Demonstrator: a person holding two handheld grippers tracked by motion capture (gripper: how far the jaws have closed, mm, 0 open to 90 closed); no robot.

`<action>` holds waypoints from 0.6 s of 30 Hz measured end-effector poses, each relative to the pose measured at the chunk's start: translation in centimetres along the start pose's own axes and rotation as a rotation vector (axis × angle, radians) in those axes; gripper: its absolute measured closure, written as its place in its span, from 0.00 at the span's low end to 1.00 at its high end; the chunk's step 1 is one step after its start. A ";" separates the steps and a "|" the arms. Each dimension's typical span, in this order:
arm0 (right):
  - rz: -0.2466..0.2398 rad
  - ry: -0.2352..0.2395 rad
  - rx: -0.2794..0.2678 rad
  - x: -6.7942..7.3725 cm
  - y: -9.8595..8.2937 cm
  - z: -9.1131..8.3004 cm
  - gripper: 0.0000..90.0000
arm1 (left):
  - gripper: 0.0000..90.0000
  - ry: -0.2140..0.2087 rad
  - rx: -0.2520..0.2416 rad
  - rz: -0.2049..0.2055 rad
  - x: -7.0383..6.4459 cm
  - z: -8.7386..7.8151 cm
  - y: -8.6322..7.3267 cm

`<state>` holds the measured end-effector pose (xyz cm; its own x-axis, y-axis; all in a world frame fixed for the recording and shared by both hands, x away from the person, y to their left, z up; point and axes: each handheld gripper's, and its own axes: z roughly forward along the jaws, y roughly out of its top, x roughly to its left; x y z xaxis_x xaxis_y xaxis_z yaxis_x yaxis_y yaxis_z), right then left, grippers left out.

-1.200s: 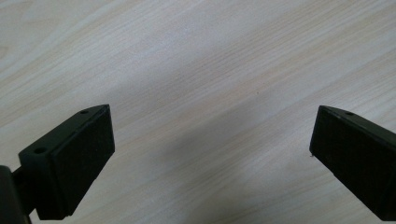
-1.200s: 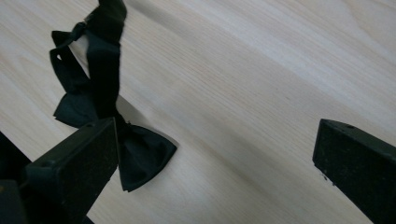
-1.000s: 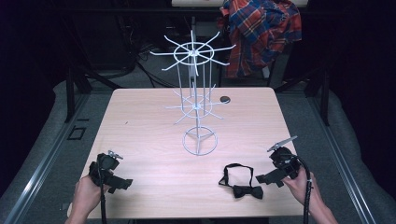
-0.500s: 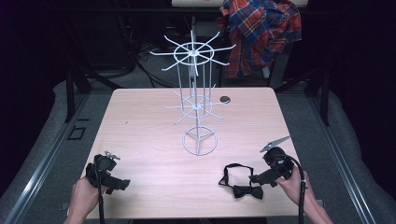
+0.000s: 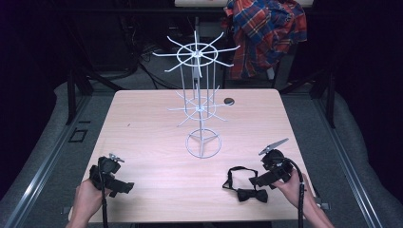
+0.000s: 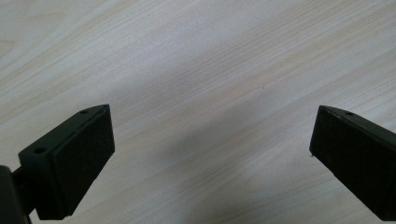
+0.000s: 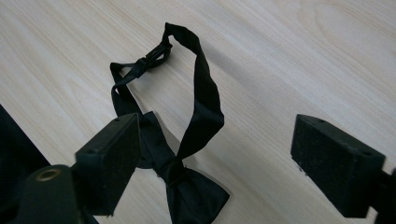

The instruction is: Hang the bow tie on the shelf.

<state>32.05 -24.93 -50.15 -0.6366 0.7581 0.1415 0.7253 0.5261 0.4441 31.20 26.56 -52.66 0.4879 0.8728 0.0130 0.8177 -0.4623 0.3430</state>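
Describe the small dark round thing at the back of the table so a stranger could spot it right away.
Start at the white wire rack standing mid-table. Look just right of its lower spokes, near the far edge: the small dark disc lies flat there, alone. It is round and tiny, unlike the strapped black bow tie near the front.

text: none legible | labels/brands/numbers: none readable in high view or either gripper view | table [image 5: 142, 123]: bare wood grain, no markings | jaws: plain black, no print
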 end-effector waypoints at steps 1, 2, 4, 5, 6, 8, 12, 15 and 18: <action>0.000 0.000 0.000 0.0 0.0 0.0 0.24 | 0.00 0.000 0.000 0.000 0.0 0.0 0.0; 0.007 -0.001 -0.007 0.1 0.0 0.0 0.26 | 0.00 0.001 -0.002 -0.001 0.0 0.1 0.0; 0.005 -0.011 -0.012 0.3 0.2 0.0 0.28 | 0.00 0.000 -0.001 -0.001 0.0 0.1 0.0; 0.002 -0.023 -0.012 0.5 0.3 0.0 0.30 | 0.00 0.003 -0.001 -0.001 0.0 0.1 0.1; -0.013 -0.026 -0.008 0.8 0.5 0.2 0.32 | 0.00 0.006 0.000 0.006 -0.1 0.1 0.1; -0.010 -0.036 -0.017 1.0 0.6 0.3 0.34 | 0.00 0.005 0.000 0.006 -0.1 0.1 0.1; -0.031 -0.064 -0.013 1.6 1.1 0.6 0.38 | 0.00 0.008 0.006 0.008 -0.1 0.2 0.1; -0.040 -0.090 -0.009 1.9 1.3 1.0 0.41 | 0.00 0.008 0.013 0.009 -0.1 0.2 0.1; -0.041 -0.094 -0.008 1.9 1.3 1.2 0.44 | 0.00 0.013 0.013 0.009 -0.2 0.3 0.1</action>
<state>32.06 -22.37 -50.34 -0.6380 0.7690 0.0395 0.6967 0.5546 0.4550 31.31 26.30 -52.86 0.4915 0.8704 0.0283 0.8173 -0.4722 0.3303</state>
